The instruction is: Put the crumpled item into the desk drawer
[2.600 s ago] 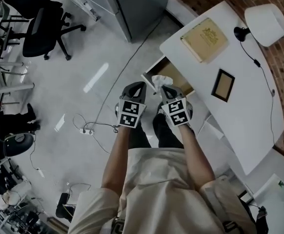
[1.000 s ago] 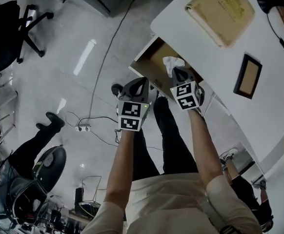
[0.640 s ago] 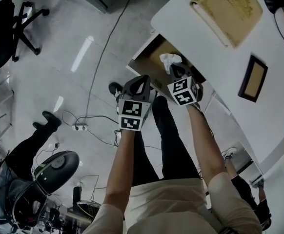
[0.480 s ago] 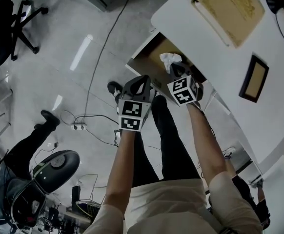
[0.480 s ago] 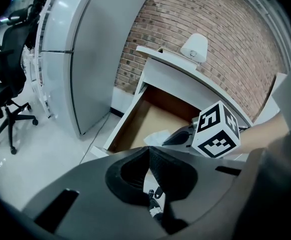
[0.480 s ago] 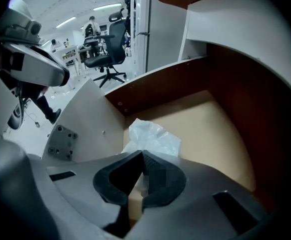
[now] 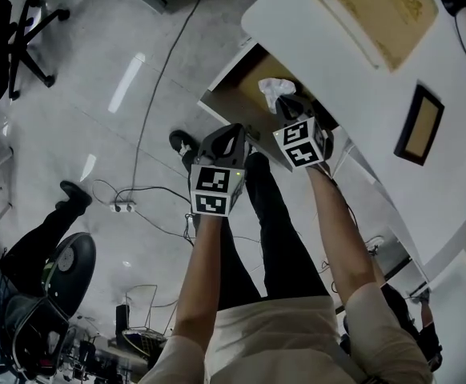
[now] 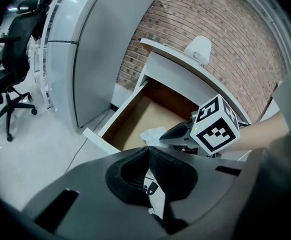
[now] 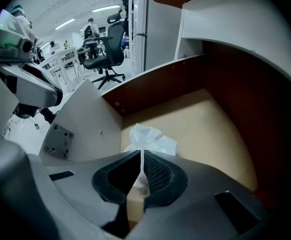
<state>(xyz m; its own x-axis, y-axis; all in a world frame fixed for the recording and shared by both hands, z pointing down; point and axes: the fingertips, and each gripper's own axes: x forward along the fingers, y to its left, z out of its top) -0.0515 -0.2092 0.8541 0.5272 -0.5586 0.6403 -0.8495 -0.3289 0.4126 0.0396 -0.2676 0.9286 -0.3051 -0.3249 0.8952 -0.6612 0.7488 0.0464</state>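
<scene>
The crumpled white item (image 7: 275, 91) hangs over the open desk drawer (image 7: 231, 101), pinched at the tip of my right gripper (image 7: 287, 110). In the right gripper view the jaws are shut on the crumpled item (image 9: 149, 138), just above the drawer's brown floor (image 9: 205, 129) and near its front panel (image 9: 88, 126). My left gripper (image 7: 231, 137) is shut and holds nothing. It hovers outside the drawer front, to the left of the right gripper. The left gripper view shows the crumpled item (image 8: 153, 134) and the drawer (image 8: 135, 116) ahead of it.
On the white desk (image 7: 329, 62) lie a tan book (image 7: 377, 10) and a dark picture frame (image 7: 423, 125). A lamp (image 8: 198, 48) stands on the desk. A grey cabinet (image 8: 85, 49) flanks the drawer. A cable and power strip (image 7: 122, 206) lie on the floor. A seated person (image 7: 25, 246) is at left.
My right gripper has carried the crumpled item from the drawer's front edge to a spot over its inside. The left gripper has hardly moved.
</scene>
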